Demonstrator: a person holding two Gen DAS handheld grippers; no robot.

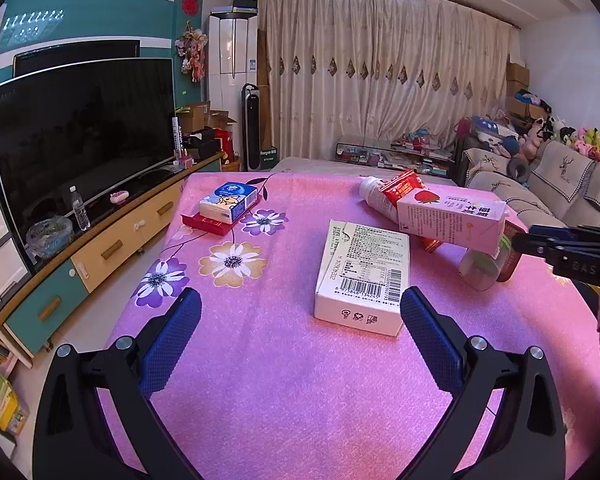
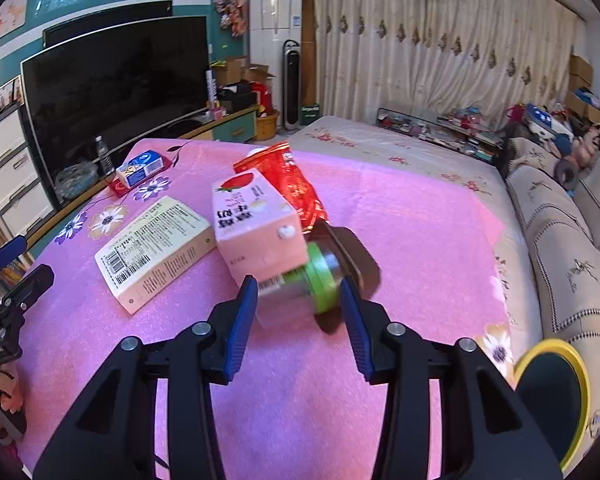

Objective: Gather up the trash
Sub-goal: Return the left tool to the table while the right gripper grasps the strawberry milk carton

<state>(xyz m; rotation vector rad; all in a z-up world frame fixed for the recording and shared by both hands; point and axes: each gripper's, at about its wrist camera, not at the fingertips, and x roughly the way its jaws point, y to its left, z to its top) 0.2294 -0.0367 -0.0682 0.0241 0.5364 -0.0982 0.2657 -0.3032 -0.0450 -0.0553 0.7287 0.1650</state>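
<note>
Trash sits clustered on the pink flowered cloth [image 1: 260, 360]: a cream box [image 1: 362, 276] lying flat, barcode end toward the left gripper [image 1: 300, 336]; beside it a pink strawberry carton [image 1: 452, 220] on its side, resting across a red wrapper [image 1: 404, 188] and a white bottle [image 1: 376, 198]. Under the carton's near end lies a green-banded jar [image 2: 320, 276], blurred in the right wrist view, with a dark item [image 2: 352, 252] just behind it that I cannot identify. Left gripper jaws spread wide, nothing between the pads, box's near corner just ahead of the right finger. Right gripper [image 2: 298, 312] jaws part open, standing either side of the jar without clearly pressing it; contact hard to judge through the blur. Far corner of cloth: tissue pack [image 1: 228, 202] stacked on a red box [image 1: 212, 224]. Yellow-rimmed bin [image 2: 552, 396] at the table's right edge.
</note>
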